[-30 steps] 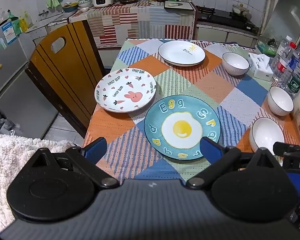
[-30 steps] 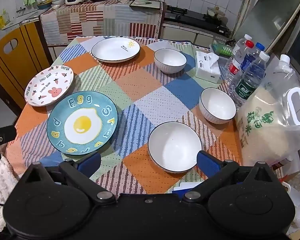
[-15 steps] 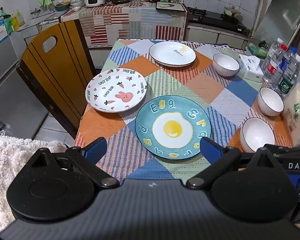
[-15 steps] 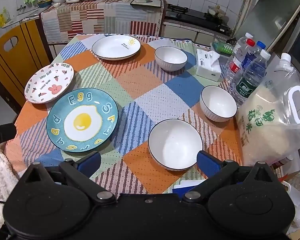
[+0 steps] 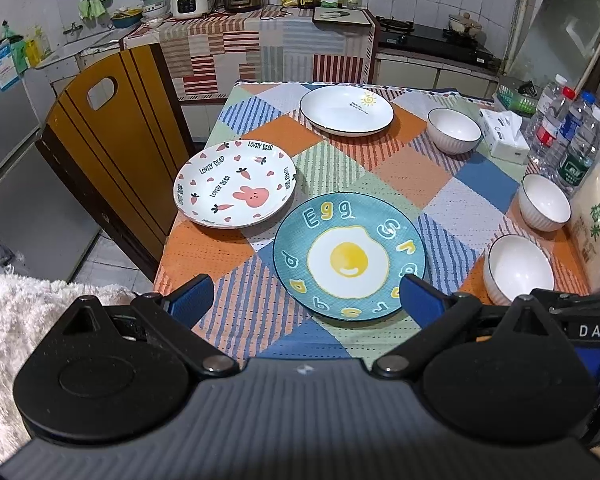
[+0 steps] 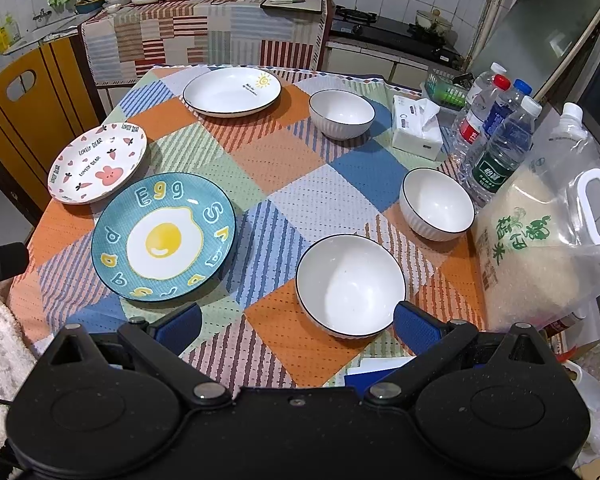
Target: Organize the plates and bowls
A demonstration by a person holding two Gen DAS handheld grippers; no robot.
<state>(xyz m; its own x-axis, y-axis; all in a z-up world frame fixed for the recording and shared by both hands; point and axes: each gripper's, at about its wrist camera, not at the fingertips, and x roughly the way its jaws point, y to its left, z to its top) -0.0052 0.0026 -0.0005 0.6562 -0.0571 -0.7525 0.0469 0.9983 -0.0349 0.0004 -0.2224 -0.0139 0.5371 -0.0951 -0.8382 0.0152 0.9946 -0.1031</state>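
Note:
Three plates lie apart on the patchwork tablecloth: a blue egg plate (image 5: 349, 260) (image 6: 164, 237) near the front, a white rabbit plate (image 5: 236, 188) (image 6: 98, 162) at the left edge, a white sun plate (image 5: 345, 110) (image 6: 232, 90) at the back. Three white bowls stand apart on the right: near (image 6: 349, 284) (image 5: 517, 268), middle (image 6: 437, 202) (image 5: 543, 202), far (image 6: 341, 114) (image 5: 453, 130). My left gripper (image 5: 303, 300) is open and empty, above the table's front edge before the egg plate. My right gripper (image 6: 298, 326) is open and empty, just in front of the near bowl.
A big bag of rice (image 6: 547, 240), several water bottles (image 6: 499, 140) and a tissue box (image 6: 417, 128) crowd the table's right side. A yellow wooden chair back (image 5: 112, 128) stands left of the table. A fluffy white cloth (image 5: 16, 320) lies at the near left.
Both grippers have drifted slightly; the left view shifted so the table sits more to the right and nearer. Nothing on the table has moved, and both grippers stay open.

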